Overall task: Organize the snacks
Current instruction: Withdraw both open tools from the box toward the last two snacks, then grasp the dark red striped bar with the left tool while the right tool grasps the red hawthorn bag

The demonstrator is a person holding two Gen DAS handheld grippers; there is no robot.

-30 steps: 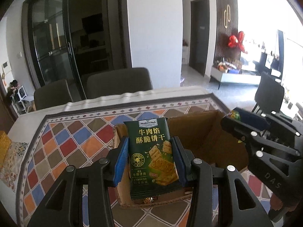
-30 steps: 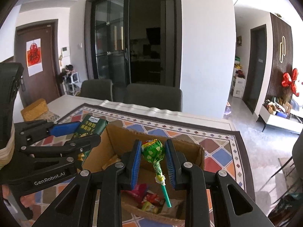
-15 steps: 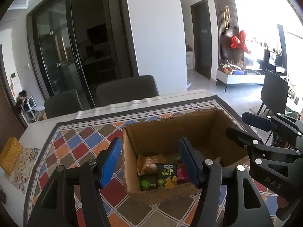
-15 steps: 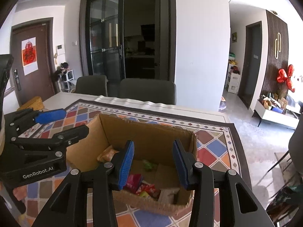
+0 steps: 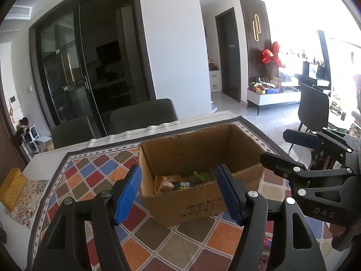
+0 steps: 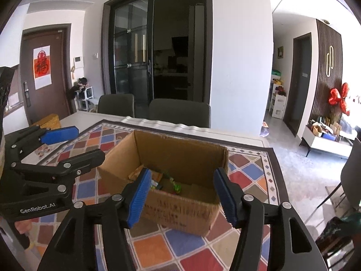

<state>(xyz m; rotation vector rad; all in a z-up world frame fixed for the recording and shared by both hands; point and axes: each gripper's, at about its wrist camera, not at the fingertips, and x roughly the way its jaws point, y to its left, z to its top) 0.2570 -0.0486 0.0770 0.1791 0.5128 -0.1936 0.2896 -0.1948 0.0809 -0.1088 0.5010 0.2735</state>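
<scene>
An open cardboard box point(image 5: 198, 205) stands on the patterned tablecloth point(image 5: 90, 178) and holds several snack packets point(image 5: 168, 181), among them a green lollipop point(image 6: 177, 187). The box also shows in the right wrist view point(image 6: 180, 216). My left gripper point(image 5: 180, 192) is open and empty, in front of and above the box's near wall. My right gripper point(image 6: 181, 194) is open and empty, also in front of the box. Each gripper shows in the other's view: the right one at the right point(image 5: 293, 151), the left one at the left point(image 6: 74, 143).
A yellow box point(image 5: 12, 187) lies on a patterned cloth at the table's left edge. Two dark chairs point(image 6: 178, 113) stand behind the far edge of the table. Another chair point(image 5: 313, 108) stands off to the right on the floor.
Both grippers opened: the left let go of the green cracker packet, the right of the green lollipop, and both dropped into the box. Both grippers then pulled back and rose from the box.
</scene>
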